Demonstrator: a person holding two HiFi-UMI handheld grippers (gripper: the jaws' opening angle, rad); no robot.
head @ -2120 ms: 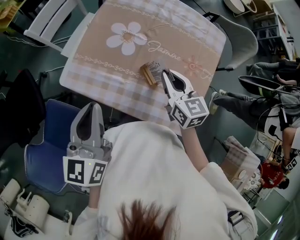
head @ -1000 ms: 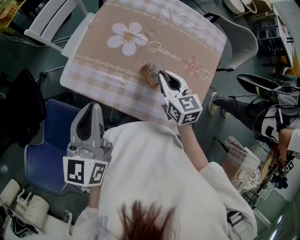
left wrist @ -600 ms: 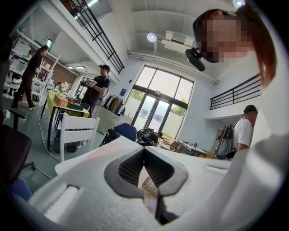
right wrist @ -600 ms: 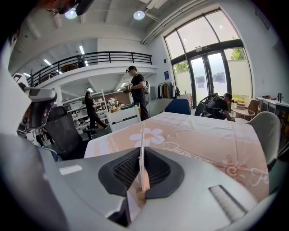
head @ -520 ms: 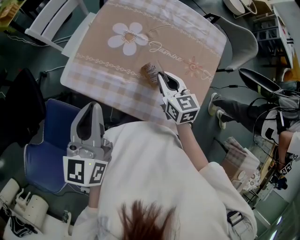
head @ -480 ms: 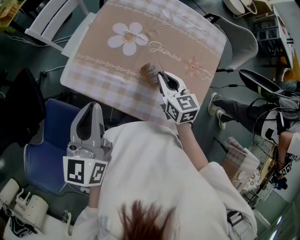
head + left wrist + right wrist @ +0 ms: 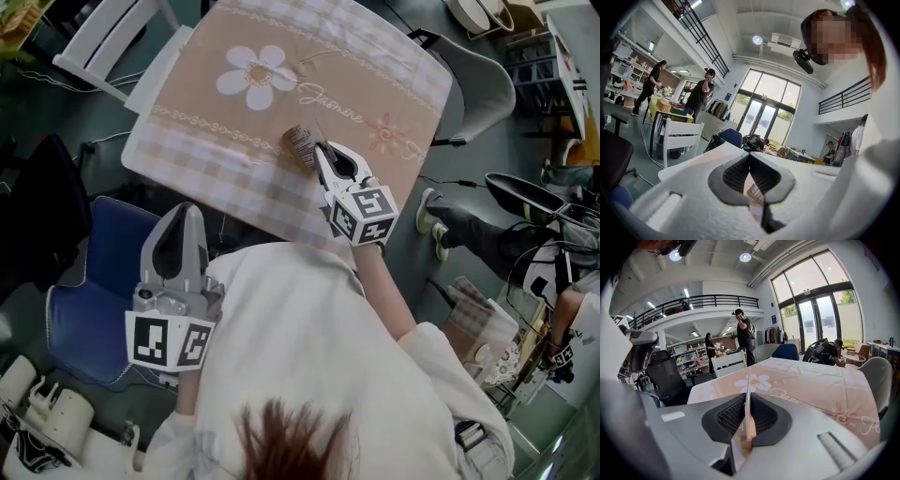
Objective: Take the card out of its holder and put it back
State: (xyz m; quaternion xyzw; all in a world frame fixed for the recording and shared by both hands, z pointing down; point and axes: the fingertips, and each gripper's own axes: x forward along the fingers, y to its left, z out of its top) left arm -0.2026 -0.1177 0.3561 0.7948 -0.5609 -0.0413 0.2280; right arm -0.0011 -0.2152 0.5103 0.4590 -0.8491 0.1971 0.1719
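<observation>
The right gripper has it. Its tips sit on the near side of the printed flower, down the cloth towards the person, and the pads are pinched on a thin card held edge-on between them. The jaws have just eased a touch wider, yet the card is plainly between the pads.

The brown holder lies touching those tips on their flower side. From above I cannot tell how much of the card is inside it.

What matters is the line. The card's long axis runs straight out along the jaws and on towards the flower, so sliding it either way looks like a pull or push along that same line, with no twist needed.

The left gripper is well apart, off the cloth on the side away from the flower, close to the person's body. Its jaws are pressed together on nothing. With nothing pinning the holder, I'd guess it could drag along with the card.
</observation>
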